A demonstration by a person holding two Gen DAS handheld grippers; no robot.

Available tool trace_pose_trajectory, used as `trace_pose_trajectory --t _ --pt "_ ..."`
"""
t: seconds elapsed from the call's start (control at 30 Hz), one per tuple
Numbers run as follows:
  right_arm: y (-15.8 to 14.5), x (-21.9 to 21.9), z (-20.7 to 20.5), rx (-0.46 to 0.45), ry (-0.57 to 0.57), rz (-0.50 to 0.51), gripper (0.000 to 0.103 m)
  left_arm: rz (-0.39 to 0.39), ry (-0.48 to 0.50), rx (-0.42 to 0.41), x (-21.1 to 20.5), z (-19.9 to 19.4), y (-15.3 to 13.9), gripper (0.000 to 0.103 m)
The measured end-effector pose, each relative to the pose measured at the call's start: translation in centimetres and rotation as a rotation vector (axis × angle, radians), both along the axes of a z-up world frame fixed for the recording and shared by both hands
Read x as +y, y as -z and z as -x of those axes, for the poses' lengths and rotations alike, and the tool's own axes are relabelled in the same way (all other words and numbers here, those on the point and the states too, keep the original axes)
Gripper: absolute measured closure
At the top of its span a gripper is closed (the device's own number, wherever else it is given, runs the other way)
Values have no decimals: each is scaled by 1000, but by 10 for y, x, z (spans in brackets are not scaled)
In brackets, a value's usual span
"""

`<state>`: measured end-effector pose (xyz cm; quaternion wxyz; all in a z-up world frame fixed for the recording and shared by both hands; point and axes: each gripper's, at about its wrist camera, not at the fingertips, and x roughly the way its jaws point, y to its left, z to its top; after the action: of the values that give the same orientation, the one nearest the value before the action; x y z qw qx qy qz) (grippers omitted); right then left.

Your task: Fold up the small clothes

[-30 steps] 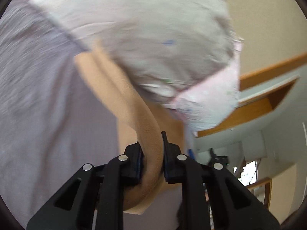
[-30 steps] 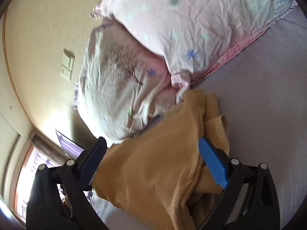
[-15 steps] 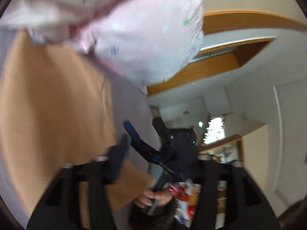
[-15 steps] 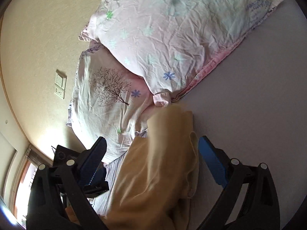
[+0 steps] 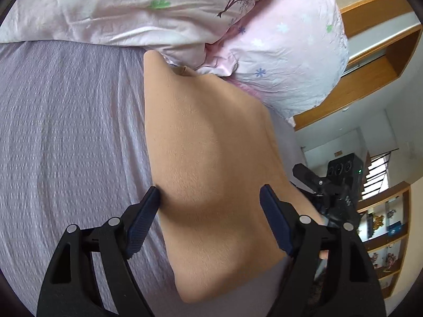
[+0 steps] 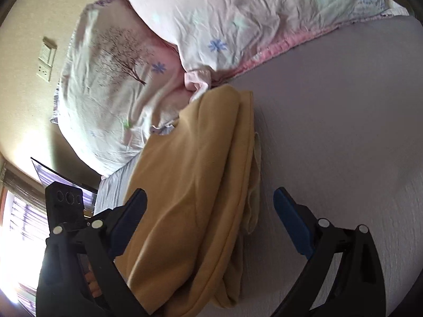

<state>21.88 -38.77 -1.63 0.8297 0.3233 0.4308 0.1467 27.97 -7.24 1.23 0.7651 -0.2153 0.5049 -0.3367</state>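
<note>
The soft mustard-yellow fleece garment (image 5: pixel 211 174) lies flat on the pale lilac ribbed bedsheet (image 5: pixel 68 137) as a long folded panel, its far end touching the pink floral pillows (image 5: pixel 285 60) at 12 o'clock. In the right wrist view the same garment (image 6: pixel 190 192) shows stacked layers along its 3 o'clock edge, with a paler inner layer peeking out there. That suggests one lengthwise fold is done and the piece now wants tidying or a crosswise fold.

The left gripper (image 5: pixel 210 219) stands with its blue-padded fingers (image 5: pixel 142 219) spread wide apart, holding nothing; one pad sits just at the cloth's 9 o'clock edge, the other over the cloth toward 3 o'clock. The right gripper (image 6: pixel 211 219) is likewise spread and empty, straddling the garment near its 6 o'clock end. The right tool also shows at 4 o'clock in the left view.

To do this step well, I judge the following matters:
- Take hold at the near corners, one tool per corner, pinching all layers together so the inner layer does not slide out
- Bite on the folded edge rather than mid-panel, where fleece would bunch into a ridge
- Lift only slightly and carry the near end toward 12 o'clock, keeping both corners level so the edges meet square
- Stop short of the pillows, which crowd the far end and could catch the cloth
- Let go only once the cloth rests flat, then press out the soft bulge visible mid-panel
</note>
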Motion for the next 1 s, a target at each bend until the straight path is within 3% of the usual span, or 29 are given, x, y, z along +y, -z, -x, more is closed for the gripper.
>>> trace_pose_trajectory --t 0.07,0.13,0.17,0.2,0.27,0.33,0.4,0.47,0.57,0.63,0.7,0.77,0.83,0.87,0.93,1.0 --pt "7 3 -4 8 -27 -15 12 -2 -6 1 -3 -2 4 24" --pt "14 10 -7 9 -61 -28 38 9 -10 21 -7 -4 12 25" --pt "14 12 -5 -6 -58 -8 40 24 -12 14 -10 -6 14 28" --pt "14 14 -4 -16 -58 13 50 15 -14 -4 -12 -5 14 31" --pt "16 18 -2 -31 -62 6 61 -9 -3 -20 -8 -2 16 51" --pt "10 23 1 -61 -73 -10 68 38 2 -18 0 -1 14 66" --pt "-2 35 3 -113 -113 -43 70 97 4 -32 15 5 8 69" --pt "-8 53 1 -133 -157 -40 70 98 -14 -97 37 17 -7 69" --pt "0 91 -11 -91 -232 46 65 0 -54 -158 61 28 -13 65" --pt "7 97 -13 -42 -217 100 47 -90 -75 -141 73 32 -5 65" --pt "-1 85 0 -70 -169 86 44 -87 -88 -154 87 44 -3 64" --pt "-21 65 25 -147 -108 53 44 -117 -95 -263 92 67 -19 64" --pt "-38 59 47 -192 -123 28 47 -136 -68 -380 90 89 -38 61" --pt "-44 62 54 -201 -140 35 49 -144 -38 -452 84 105 -49 51" --pt "-51 75 65 -200 -179 68 55 -167 20 -542 71 126 -60 41" --pt "-51 84 67 -169 -210 85 62 -219 90 -596 48 140 -63 40"
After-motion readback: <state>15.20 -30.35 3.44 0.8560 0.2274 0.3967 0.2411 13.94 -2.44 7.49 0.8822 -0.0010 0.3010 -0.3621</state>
